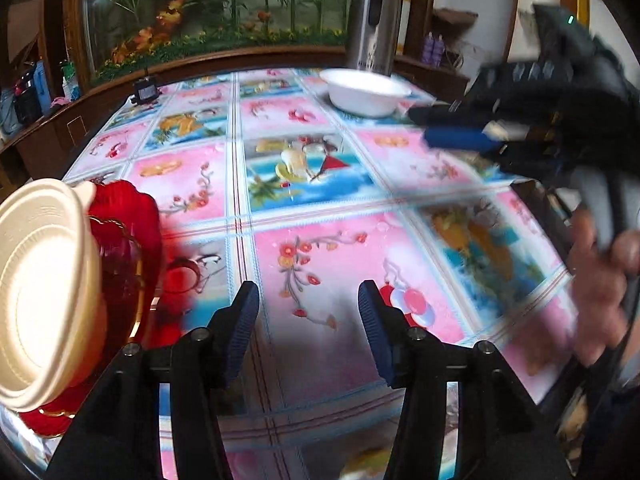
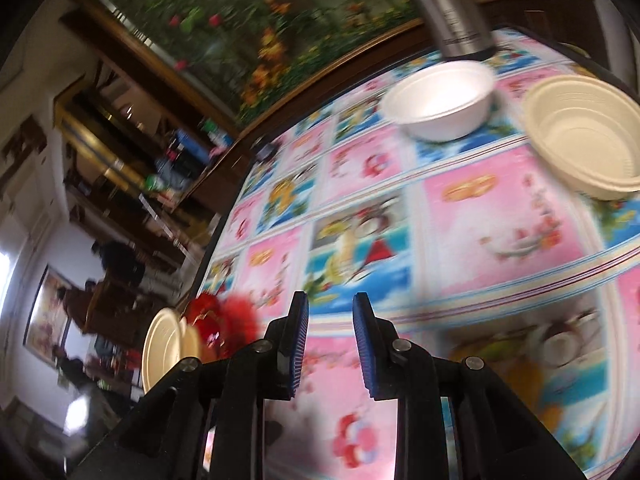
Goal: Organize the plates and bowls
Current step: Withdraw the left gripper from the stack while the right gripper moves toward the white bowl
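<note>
A cream bowl (image 1: 44,280) rests on a red scalloped plate (image 1: 128,236) at the table's left edge; both show again, small and blurred, in the right wrist view as cream bowl (image 2: 162,350) and red plate (image 2: 224,316). My left gripper (image 1: 307,304) stands open just right of them, with only tablecloth between its fingers. A white bowl (image 1: 365,92) sits at the far side. My right gripper (image 2: 331,320) is narrowly open and holds nothing; it points toward the white bowl (image 2: 440,100) and a ribbed cream bowl (image 2: 588,136). A hand (image 1: 600,272) carries the right gripper (image 1: 460,132).
A steel thermos (image 1: 374,20) stands behind the white bowl, near the table's far edge. A flowery tablecloth (image 1: 320,240) covers the table. A small black device (image 1: 145,90) lies at the far left corner. Wooden shelves and a painted panel lie beyond.
</note>
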